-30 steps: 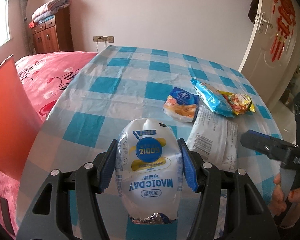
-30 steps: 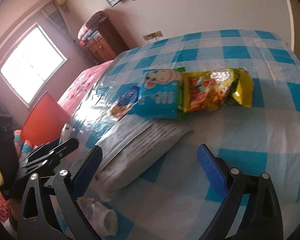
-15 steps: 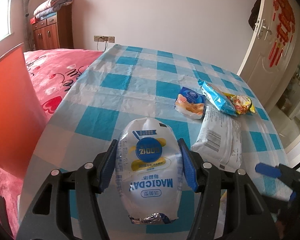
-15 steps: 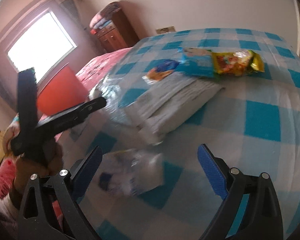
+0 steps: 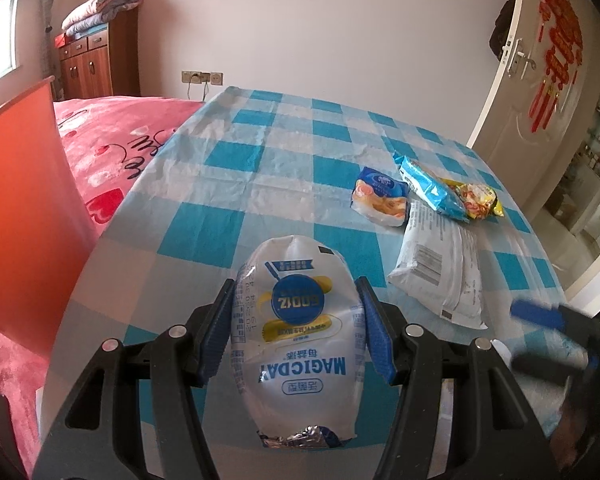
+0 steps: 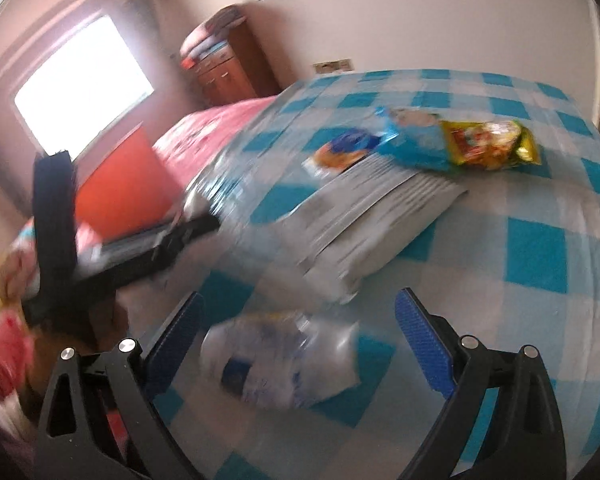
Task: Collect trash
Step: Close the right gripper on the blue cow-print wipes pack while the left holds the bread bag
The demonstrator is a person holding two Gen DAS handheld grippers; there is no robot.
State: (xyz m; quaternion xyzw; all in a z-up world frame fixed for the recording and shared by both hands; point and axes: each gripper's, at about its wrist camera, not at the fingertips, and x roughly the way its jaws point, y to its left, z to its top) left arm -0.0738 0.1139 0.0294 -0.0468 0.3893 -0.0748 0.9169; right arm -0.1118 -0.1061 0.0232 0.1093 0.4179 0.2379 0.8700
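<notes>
My left gripper [image 5: 296, 328] is shut on a white MAGICDAY snack packet [image 5: 296, 340] and holds it above the checked table [image 5: 228, 168]. My right gripper [image 6: 298, 344] is open, its jaws on either side of a white and blue wrapper [image 6: 280, 364] lying on the table, not touching it. Further on lie a large white packet [image 6: 364, 216], a small blue and orange packet [image 5: 380, 196], a blue bag [image 5: 432, 188] and a yellow and red bag [image 5: 478, 202]. The right gripper shows blurred at the right of the left wrist view [image 5: 548, 328].
An orange bin [image 5: 16, 200] stands left of the table beside a pink bed [image 5: 112, 136]. A wooden cabinet [image 5: 96, 64] stands at the back left and a white door [image 5: 540, 72] at the right. The left gripper shows in the right wrist view [image 6: 112, 248].
My right gripper has swung back and left from the large white packet to the white and blue wrapper at the near edge. My left gripper has drawn back a little with its packet.
</notes>
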